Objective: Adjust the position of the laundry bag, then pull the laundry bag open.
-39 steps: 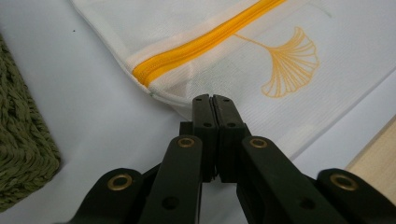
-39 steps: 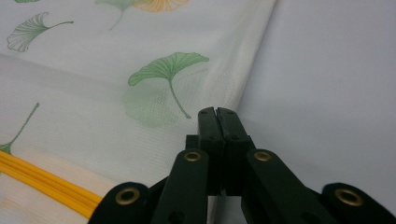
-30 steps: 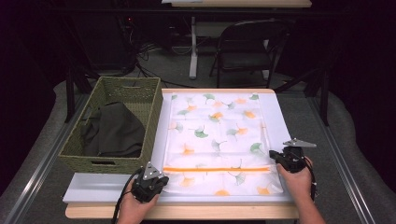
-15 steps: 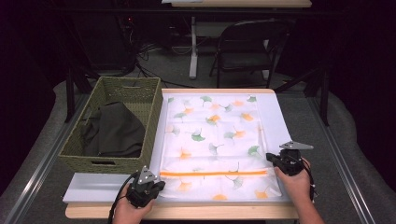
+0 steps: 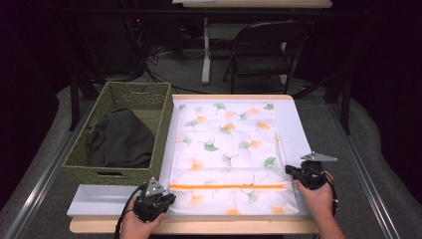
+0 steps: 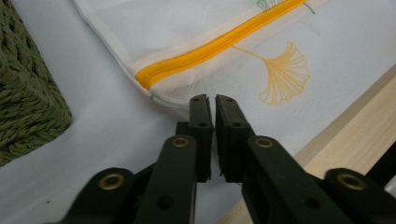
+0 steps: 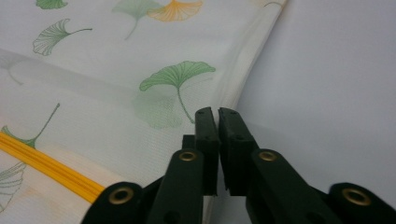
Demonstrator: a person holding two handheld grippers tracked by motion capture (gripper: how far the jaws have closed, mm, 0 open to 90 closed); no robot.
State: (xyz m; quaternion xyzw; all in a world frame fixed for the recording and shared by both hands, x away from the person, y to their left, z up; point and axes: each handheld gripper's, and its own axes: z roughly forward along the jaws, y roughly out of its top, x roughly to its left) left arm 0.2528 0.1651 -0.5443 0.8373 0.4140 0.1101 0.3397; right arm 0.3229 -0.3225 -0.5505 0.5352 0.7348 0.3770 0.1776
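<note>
A white mesh bag (image 5: 226, 154) printed with ginkgo leaves lies flat on the table (image 5: 199, 226), right of a wicker basket (image 5: 119, 134). The left gripper (image 5: 166, 198) sits at the bag's near-left edge, the right gripper (image 5: 291, 171) at its right edge. Both have just been opening: narrow gaps, no fabric pinched.

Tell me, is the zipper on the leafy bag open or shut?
Shut. The orange zipper runs as one unbroken line across the bag, with no gap showing along it.
</note>
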